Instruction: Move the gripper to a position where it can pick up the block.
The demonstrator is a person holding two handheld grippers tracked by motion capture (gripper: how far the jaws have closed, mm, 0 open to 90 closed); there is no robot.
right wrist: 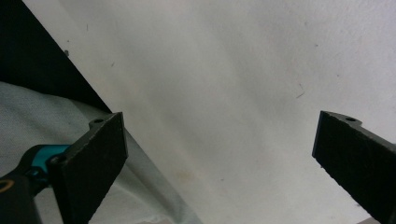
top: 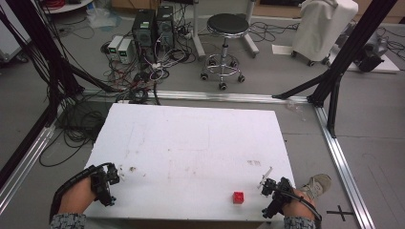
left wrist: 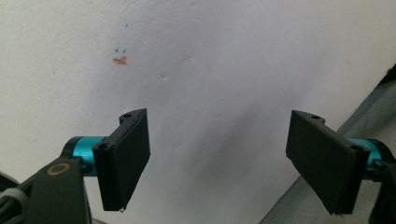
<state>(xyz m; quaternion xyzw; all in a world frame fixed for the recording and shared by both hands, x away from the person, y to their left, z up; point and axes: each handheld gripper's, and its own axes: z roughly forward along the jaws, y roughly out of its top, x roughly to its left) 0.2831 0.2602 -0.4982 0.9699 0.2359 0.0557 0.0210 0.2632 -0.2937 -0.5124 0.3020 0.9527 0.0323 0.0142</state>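
One white table (top: 191, 143), bare but for one red cube (top: 238, 197) near its front edge. The cube lies just left of the right gripper (top: 270, 187) and well apart from the left gripper (top: 112, 177), at the front left corner. Two grippers, one per hand. Both gripper views show jaws spread wide, holding nothing. A small orange mark (left wrist: 120, 60), possibly a stain, sits ahead of the left jaws.
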